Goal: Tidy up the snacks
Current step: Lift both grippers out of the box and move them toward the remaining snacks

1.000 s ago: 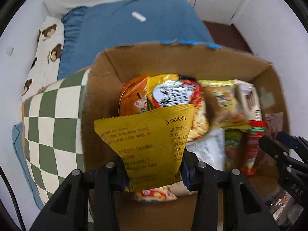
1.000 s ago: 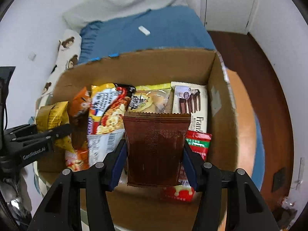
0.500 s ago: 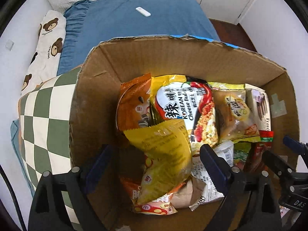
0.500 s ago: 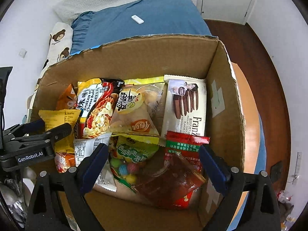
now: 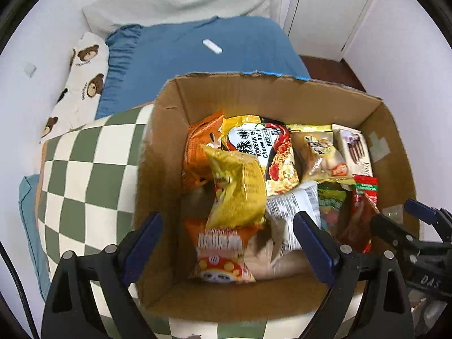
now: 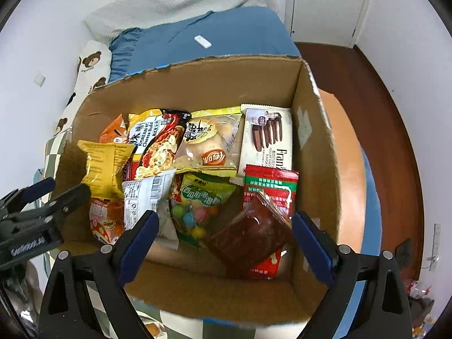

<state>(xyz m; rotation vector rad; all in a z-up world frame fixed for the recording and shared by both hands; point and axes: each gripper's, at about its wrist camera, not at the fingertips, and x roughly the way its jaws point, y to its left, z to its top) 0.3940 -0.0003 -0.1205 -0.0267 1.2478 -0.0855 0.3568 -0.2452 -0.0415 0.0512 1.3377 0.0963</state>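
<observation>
An open brown cardboard box sits on a green-and-cream checkered cushion at the near end of a bed with a blue sheet, and it holds a jumble of snack packets. The left gripper hovers over the near left part of the box with its jaws spread wide and nothing between them; the right gripper hangs over the near right part, jaws equally wide and holding nothing. A crinkled yellow foil packet lies in the left part of the box, leaning on an orange snack bag and overlapping a red-and-white mushroom-printed packet nearer the camera. A dark brown translucent packet lies in the near right corner, on top of a red-and-green sachet. Along the far side stand a Korean cheese noodle packet, a clear bag with a bun and a white box of chocolate biscuit sticks. A green bag of coloured candy balls and a white barcoded wrapper fill the middle. A bear-printed pillow lies at the far left of the bed, and a small white oblong object rests on the sheet.
</observation>
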